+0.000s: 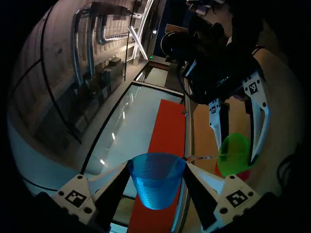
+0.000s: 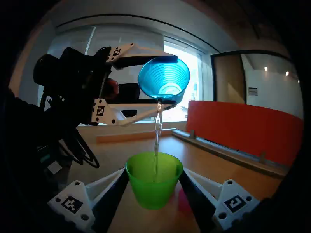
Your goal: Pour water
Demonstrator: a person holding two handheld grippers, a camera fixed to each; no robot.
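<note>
Your left gripper (image 1: 156, 166) fingers (image 1: 116, 188) clamp the blue cup (image 1: 156, 182) tipped, so water (image 2: 156, 132) falls into the green cup (image 2: 153, 186) your right gripper (image 2: 154, 171) fingers (image 2: 193, 194) clamp upright beneath.

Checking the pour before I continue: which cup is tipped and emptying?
The blue cup in the left gripper: it is tilted, a water stream running from its lip into the upright green cup held by the right gripper.

blue cup (image 2: 164, 79), green cup (image 2: 154, 184), red partition (image 2: 245, 126)
</note>
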